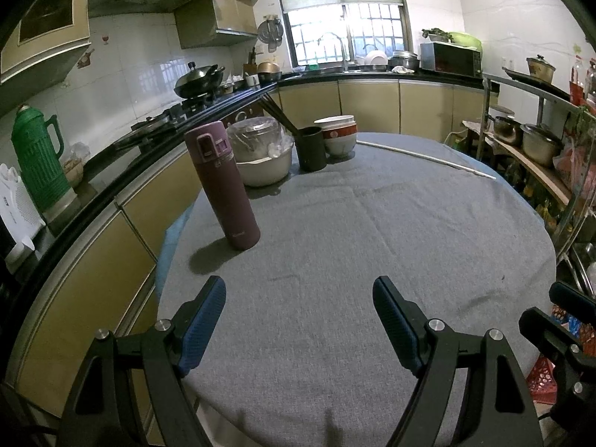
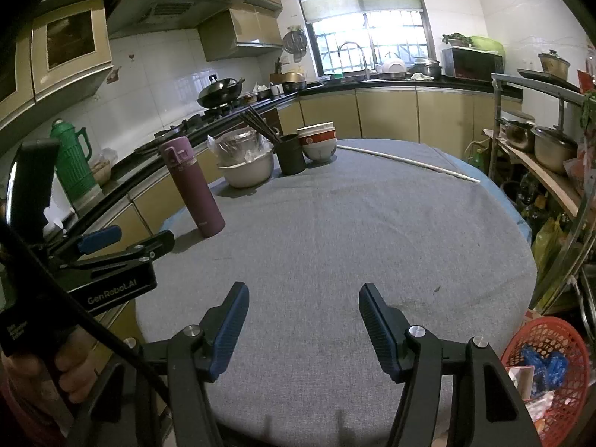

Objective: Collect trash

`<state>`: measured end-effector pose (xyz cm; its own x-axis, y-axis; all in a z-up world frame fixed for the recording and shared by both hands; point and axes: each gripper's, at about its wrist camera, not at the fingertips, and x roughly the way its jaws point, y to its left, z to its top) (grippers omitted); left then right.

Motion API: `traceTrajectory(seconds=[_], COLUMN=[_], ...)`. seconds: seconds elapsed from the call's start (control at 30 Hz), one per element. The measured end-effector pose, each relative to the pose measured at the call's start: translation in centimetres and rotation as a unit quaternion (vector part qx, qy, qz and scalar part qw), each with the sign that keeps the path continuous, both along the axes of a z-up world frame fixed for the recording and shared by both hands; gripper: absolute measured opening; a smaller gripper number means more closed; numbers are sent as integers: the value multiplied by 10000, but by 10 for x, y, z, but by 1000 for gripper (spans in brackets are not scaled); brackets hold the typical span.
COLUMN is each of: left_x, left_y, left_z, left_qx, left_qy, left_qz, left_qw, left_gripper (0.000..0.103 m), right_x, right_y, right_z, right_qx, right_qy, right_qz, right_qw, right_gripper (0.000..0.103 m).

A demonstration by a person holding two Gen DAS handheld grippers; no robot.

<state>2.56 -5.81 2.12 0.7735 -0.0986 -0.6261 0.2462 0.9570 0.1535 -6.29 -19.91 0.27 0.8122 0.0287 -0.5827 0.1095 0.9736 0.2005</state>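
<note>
Left wrist view: my left gripper (image 1: 299, 322) hangs wide and empty over the grey-clothed table (image 1: 354, 223). My right gripper (image 2: 303, 327) gapes empty too; the red trash basket (image 2: 545, 368) sits right of the table.

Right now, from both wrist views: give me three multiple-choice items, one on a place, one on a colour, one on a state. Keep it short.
1. Where is the red plastic mesh basket?
A. on the grey tablecloth
B. below the table edge, at the right
C. on the black counter

2. What colour is the tall flip-lid flask standing on the round table with the grey cloth?
A. purple
B. green
C. white

3. What state is the left gripper in?
A. shut on the flask
B. shut on nothing
C. open, nothing between its fingers

Answers:
1 B, the right wrist view shows it low beside the table.
2 A, its body is purple; the green one is the jug on the counter.
3 C, bare cloth shows between its fingers.
</note>
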Motion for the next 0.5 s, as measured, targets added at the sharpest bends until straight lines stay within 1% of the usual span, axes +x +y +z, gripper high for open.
traceTrajectory(seconds=[0.5], left_x=[-1], left_y=[1], left_z=[0], left_qx=[-4], left_qy=[6], left_qz=[-12], left_qw=[10000], left_gripper=[82], right_x=[-1], right_y=[1], right_z=[1], right_qx=[4], right_qy=[-3], right_qz=[-4], right_qw=[10000], right_gripper=[65])
